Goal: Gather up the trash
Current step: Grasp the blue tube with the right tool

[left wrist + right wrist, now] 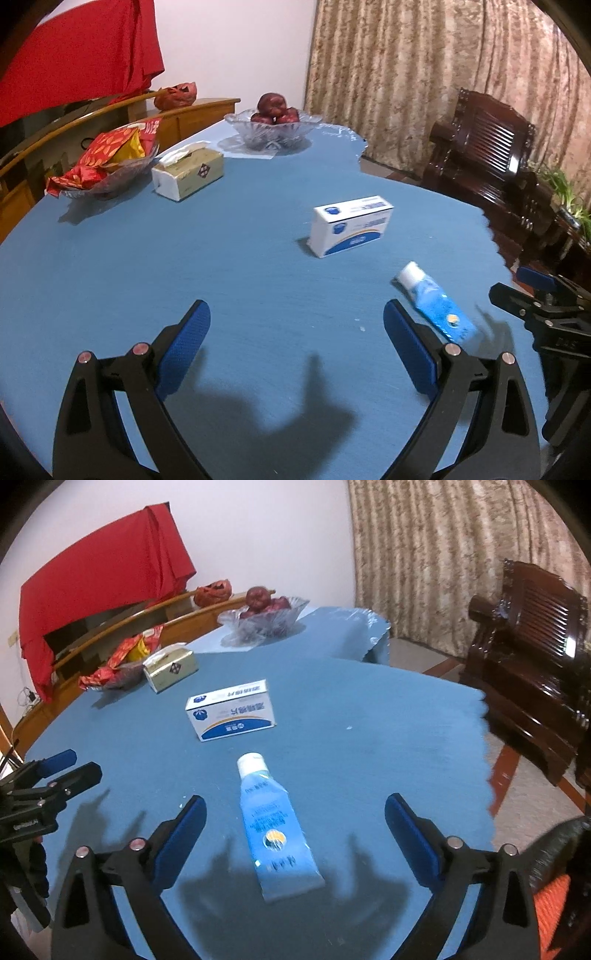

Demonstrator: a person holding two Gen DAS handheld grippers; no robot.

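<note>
Right tongs (295,808) spread wide over the blue-clothed bench (369,720); the blue plastic tube with white cap (271,823) lies flat between the fingers, untouched, cap pointing away. Left tongs (295,321) also wide apart, holding nothing, tube just beside its right finger.

Blue-clothed table (369,738) carries: tube (275,830), white-blue box (232,710), tissue box (170,668), fruit bowl (266,614), snack dish (114,672).

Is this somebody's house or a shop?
Most likely a home's dining or living room: a table with a blue cloth holds a fruit bowl and tissue box, with curtains and a carved wooden chair nearby.
</note>
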